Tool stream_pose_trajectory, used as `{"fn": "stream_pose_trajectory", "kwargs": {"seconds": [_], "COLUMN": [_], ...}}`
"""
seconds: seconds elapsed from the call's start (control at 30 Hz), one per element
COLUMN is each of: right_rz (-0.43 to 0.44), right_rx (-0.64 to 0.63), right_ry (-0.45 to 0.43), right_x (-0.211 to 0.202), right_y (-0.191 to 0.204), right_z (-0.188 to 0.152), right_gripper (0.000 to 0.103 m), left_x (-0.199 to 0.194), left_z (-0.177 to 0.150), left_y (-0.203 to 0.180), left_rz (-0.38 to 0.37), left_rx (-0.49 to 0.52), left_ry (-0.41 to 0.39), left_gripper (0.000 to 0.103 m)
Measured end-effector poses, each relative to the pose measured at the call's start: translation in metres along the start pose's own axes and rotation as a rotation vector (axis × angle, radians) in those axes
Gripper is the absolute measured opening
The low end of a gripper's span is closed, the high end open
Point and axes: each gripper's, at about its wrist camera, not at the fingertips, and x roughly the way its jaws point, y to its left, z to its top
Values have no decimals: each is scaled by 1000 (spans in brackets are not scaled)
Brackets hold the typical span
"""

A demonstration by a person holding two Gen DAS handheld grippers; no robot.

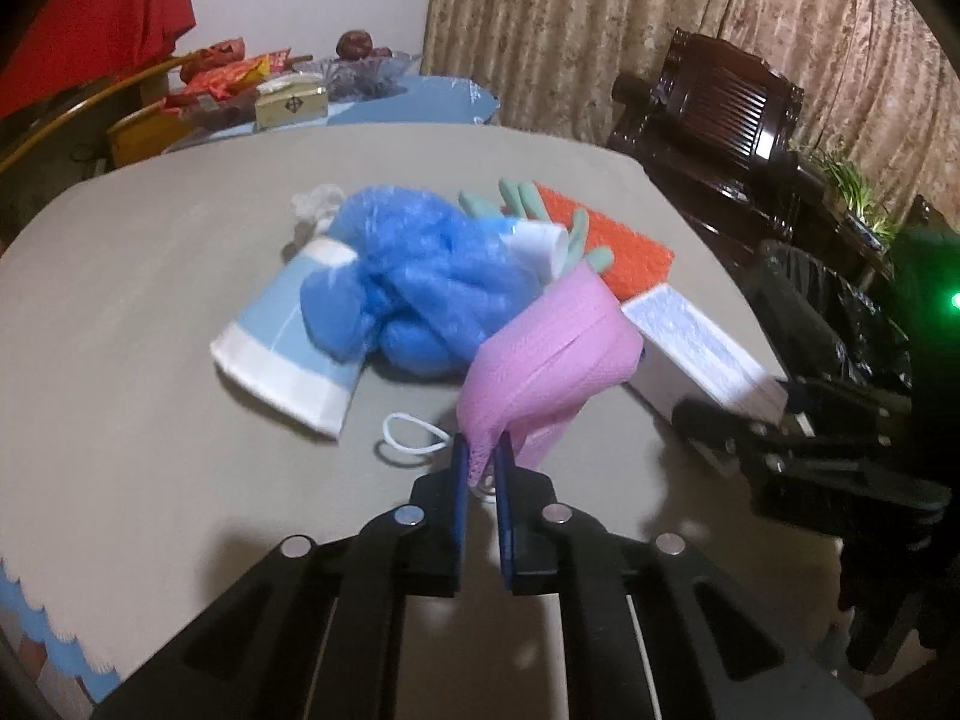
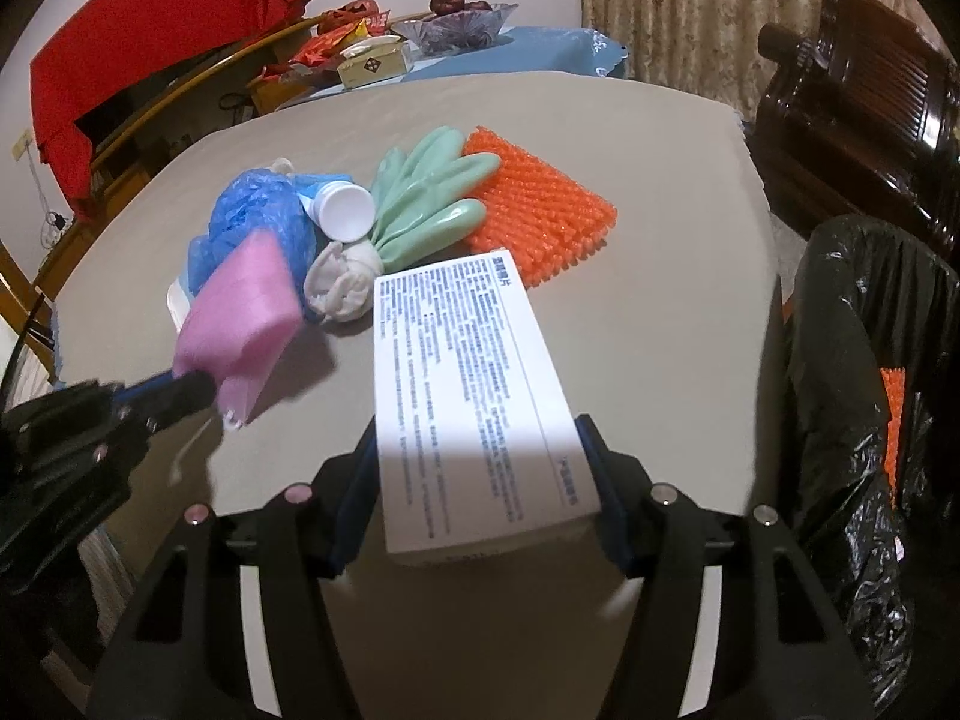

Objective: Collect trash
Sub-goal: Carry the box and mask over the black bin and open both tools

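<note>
My left gripper [image 1: 480,450] is shut on the corner of a pink face mask [image 1: 552,348], which hangs lifted over the grey table [image 1: 150,276]. My right gripper [image 2: 478,432] is shut on a white printed box [image 2: 468,384], its fingers pressed against the box's two long sides. Behind them lies a pile: a crumpled blue plastic bag [image 1: 408,288], a light blue mask [image 1: 282,348], a green rubber glove [image 2: 426,198], a white cup [image 2: 345,210], a wad of white tissue [image 2: 342,282] and an orange spiky mat [image 2: 540,210].
A black trash bag [image 2: 858,420] stands open past the table's right edge, with something orange inside. A dark wooden chair [image 2: 852,90] is behind it. A farther table with a blue cloth [image 2: 540,48] carries snacks, a tissue box and a glass bowl.
</note>
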Motion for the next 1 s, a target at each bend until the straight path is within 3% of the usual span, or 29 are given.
{"fn": "stream_pose_trajectory", "kwargs": {"seconds": [0.07, 0.13, 0.2, 0.3, 0.33, 0.4, 0.43, 0.53, 0.8, 1.0], "right_rz": [1, 3, 6, 11, 14, 22, 27, 31, 55, 44], "right_rx": [-6, -9, -8, -6, -8, -9, -9, -10, 36, 68], "right_ry": [-1, 0, -1, 0, 5, 11, 13, -10, -96, -169], "right_x": [1, 1, 0, 0, 1, 1, 0, -7, -47, -84], "right_y": [0, 0, -1, -2, -2, -2, -1, 1, -4, -16], "right_z": [0, 1, 3, 5, 6, 6, 7, 9, 23, 31], "right_gripper": [61, 61, 62, 63, 59, 58, 58, 57, 56, 56], "left_x": [2, 3, 4, 8, 10, 13, 15, 15, -20, -42], "left_z": [-2, -1, 3, 7, 9, 10, 10, 10, 22, 43], "left_y": [1, 3, 5, 5, 4, 2, 1, -2, -10, -28], "left_rz": [2, 6, 22, 27, 25, 10, -4, -33, -28, 28], "left_rx": [0, -18, -21, -6, 4, 22, 31, 27, -1, 23], "left_ry": [15, 18, 13, 7, 5, 6, 8, 10, -67, -96], "left_gripper": [15, 32, 41, 46, 46, 42, 24, 9, 5, 5]}}
